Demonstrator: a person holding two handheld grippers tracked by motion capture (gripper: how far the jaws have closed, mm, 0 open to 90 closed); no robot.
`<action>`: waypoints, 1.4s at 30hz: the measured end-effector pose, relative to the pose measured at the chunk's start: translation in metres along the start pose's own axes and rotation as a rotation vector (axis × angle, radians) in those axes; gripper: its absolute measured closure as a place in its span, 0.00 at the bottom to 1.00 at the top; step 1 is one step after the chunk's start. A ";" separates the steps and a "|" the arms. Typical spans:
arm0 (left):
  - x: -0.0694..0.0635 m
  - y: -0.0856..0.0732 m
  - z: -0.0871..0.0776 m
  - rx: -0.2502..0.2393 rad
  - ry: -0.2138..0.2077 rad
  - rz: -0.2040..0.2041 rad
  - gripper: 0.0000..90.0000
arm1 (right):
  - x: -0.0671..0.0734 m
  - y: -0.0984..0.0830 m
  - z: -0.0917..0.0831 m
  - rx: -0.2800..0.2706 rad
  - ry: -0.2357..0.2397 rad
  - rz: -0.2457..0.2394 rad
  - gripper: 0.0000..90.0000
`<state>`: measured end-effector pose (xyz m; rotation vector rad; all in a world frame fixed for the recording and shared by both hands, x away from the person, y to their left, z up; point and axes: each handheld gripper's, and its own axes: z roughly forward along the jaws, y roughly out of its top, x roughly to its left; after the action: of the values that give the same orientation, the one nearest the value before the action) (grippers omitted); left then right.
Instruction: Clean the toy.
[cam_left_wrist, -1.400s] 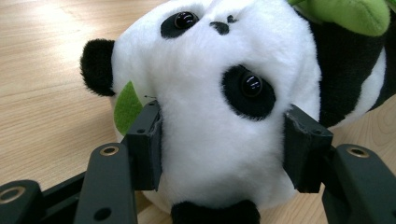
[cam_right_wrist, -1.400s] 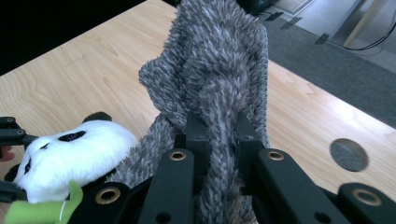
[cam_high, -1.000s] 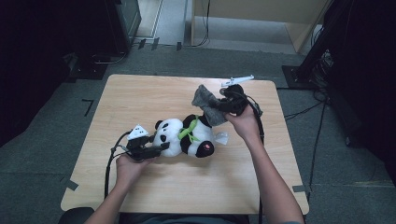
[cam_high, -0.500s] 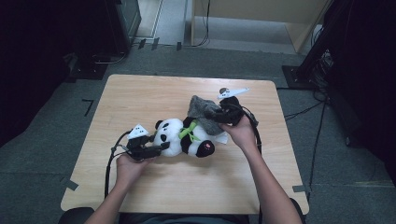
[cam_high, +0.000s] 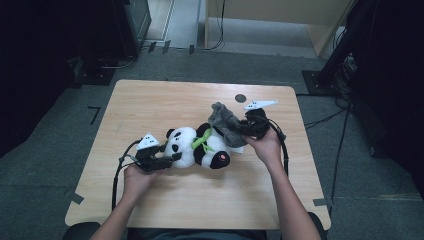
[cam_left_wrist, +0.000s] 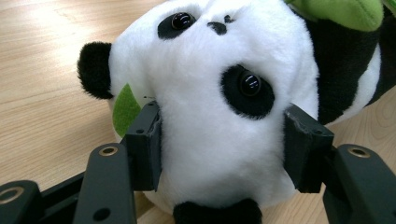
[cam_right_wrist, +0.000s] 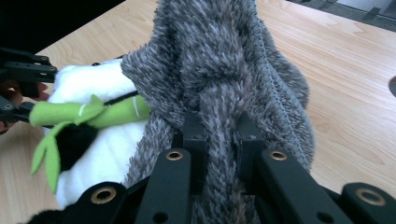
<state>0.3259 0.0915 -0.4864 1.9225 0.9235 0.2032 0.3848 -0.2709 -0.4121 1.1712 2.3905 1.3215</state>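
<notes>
A black-and-white plush panda (cam_high: 197, 147) with a green bamboo sprig (cam_high: 202, 142) lies on its back mid-table. My left gripper (cam_high: 169, 159) is shut on the panda's head (cam_left_wrist: 219, 116), one pad pressing each side of it. My right gripper (cam_high: 239, 129) is shut on a fuzzy grey cloth (cam_high: 224, 121), a fold of the cloth (cam_right_wrist: 219, 98) pinched between its pads. The cloth hangs over the panda's body (cam_right_wrist: 98, 135) on the side away from the head. The sprig (cam_right_wrist: 88, 114) shows beside the cloth's edge.
The wooden table (cam_high: 200, 205) has bare room in front of the panda and along its far edge, with a small dark round spot (cam_high: 240, 98) near the far right. Cables (cam_high: 118, 175) trail from both grippers. Dark equipment and floor cables surround the table.
My right gripper has come down and leftward with the grey cloth, bringing it from above the table onto the panda's lower body. My left gripper has kept still on the head.
</notes>
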 end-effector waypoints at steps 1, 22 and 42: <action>0.000 0.000 0.000 0.000 0.001 -0.002 0.45 | -0.001 -0.002 -0.001 -0.001 -0.010 -0.004 0.89; -0.001 -0.002 0.000 -0.007 0.006 0.019 0.43 | -0.030 -0.014 -0.029 -0.025 -0.145 0.077 0.91; -0.008 -0.003 0.000 -0.012 0.030 0.024 0.43 | 0.018 0.017 0.010 -0.037 0.013 -0.071 0.89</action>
<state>0.3189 0.0868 -0.4875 1.9245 0.9177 0.2514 0.3869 -0.2467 -0.4005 1.0612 2.3821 1.3488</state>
